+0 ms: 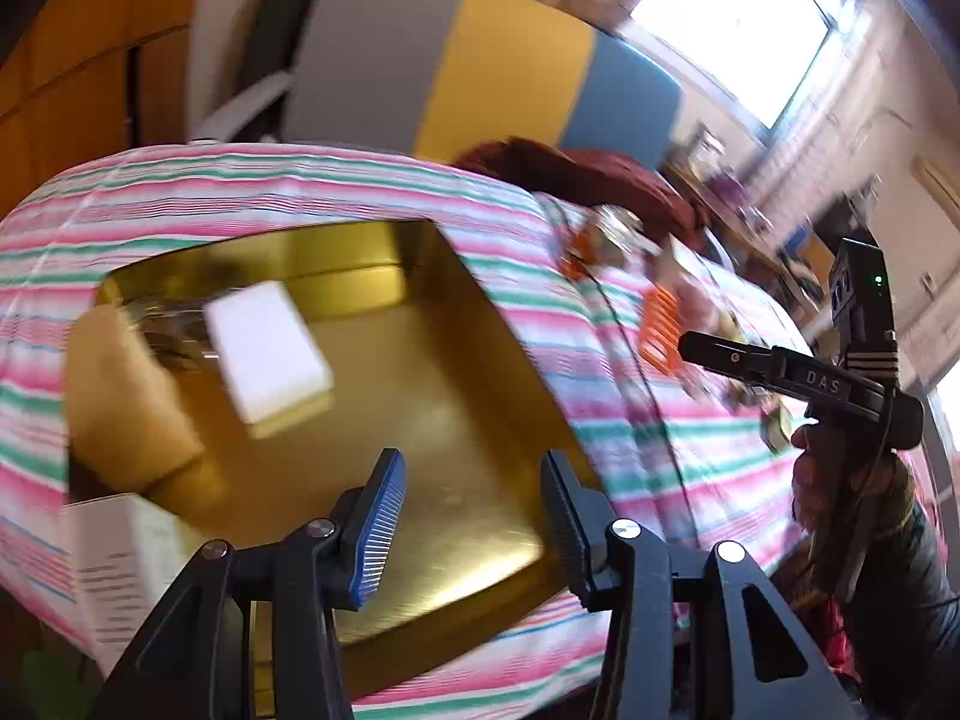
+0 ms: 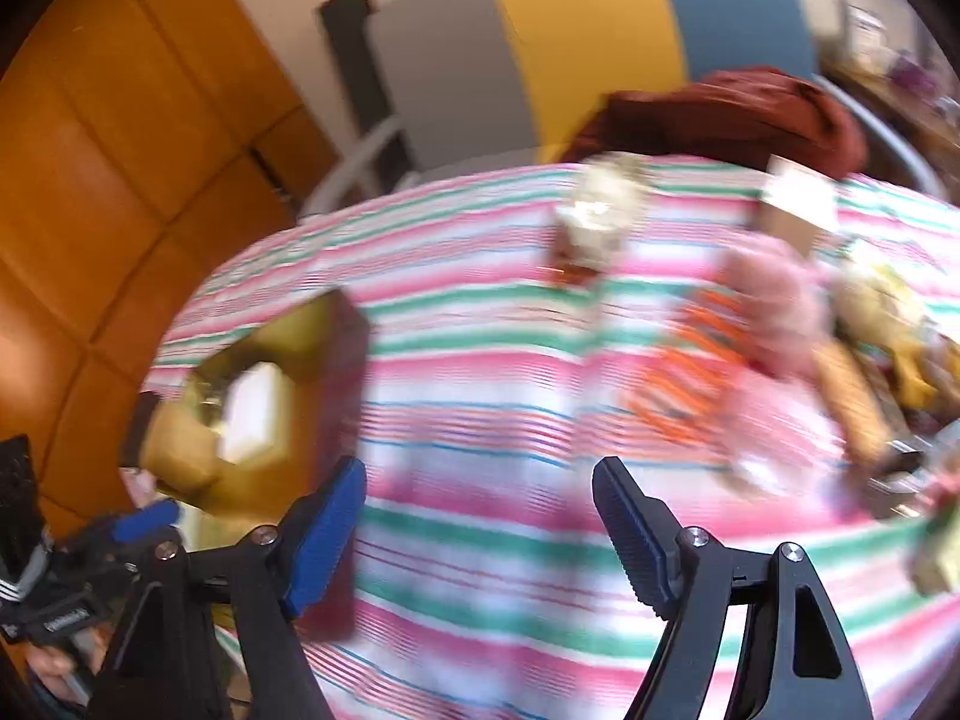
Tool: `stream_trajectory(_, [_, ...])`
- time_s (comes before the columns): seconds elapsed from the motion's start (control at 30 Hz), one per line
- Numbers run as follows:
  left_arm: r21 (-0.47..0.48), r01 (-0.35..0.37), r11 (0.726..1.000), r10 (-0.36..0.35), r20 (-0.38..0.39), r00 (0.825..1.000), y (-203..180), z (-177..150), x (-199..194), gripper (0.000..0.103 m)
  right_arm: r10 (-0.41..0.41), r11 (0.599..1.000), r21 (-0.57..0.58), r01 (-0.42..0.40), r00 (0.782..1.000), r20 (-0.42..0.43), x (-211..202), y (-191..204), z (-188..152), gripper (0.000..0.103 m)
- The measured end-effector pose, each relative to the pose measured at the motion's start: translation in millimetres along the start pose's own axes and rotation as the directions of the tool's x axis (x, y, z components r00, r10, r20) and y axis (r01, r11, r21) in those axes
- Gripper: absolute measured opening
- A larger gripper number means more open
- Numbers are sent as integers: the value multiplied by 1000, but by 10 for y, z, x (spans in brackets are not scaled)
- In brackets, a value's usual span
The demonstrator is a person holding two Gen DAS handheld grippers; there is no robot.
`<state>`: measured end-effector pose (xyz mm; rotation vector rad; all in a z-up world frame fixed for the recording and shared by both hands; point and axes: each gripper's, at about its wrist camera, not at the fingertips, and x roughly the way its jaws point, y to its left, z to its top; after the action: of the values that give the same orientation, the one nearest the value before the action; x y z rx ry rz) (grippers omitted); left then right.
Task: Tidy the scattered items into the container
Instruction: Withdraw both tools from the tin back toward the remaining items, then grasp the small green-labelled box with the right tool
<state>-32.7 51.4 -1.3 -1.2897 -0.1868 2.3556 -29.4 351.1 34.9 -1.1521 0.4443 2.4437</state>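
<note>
A gold box (image 1: 456, 408) lies open on the striped tablecloth (image 1: 660, 450). Inside it are a white block (image 1: 267, 354), a yellow sponge-like piece (image 1: 126, 402) and something clear and shiny behind them. My left gripper (image 1: 471, 480) hovers open over the box's near part, holding nothing. My right gripper (image 2: 480, 480) is open over bare cloth, right of the box (image 2: 288, 354). Scattered ahead of it are an orange slatted item (image 2: 684, 378), a pink fluffy thing (image 2: 774, 300), a clear wrapped item (image 2: 600, 210) and a small cardboard box (image 2: 798, 204). Both views are blurred.
A white printed carton (image 1: 114, 564) leans at the gold box's near left corner. A dark red cloth (image 2: 738, 114) lies at the table's far edge before a grey, yellow and blue chair back (image 2: 570, 42). Yellowish items (image 2: 888, 312) crowd the right side. A hand (image 1: 822, 480) holds the right gripper.
</note>
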Motion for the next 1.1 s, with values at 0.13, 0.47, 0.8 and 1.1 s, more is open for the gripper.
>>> stream_trajectory(0.13, [59,37,998,-35,-43,998,-299,-16,137,47,-121,988,102,119,993,10,-284,-635,-104,79])
stream_trajectory(0.47, [219,161,962,-126,-164,978,-1112,-2,585,47,-334,888,298,352,936,-109,-842,-1710,-131,84])
stream_trajectory(0.8, [284,232,930,-153,-275,949,-1505,-35,916,47,-374,927,-121,354,874,-310,-640,-1698,48,87])
stream_trajectory(1.1, [243,281,928,-203,-303,931,-1588,122,1092,47,-343,935,-253,248,813,-471,-359,-2012,31,90])
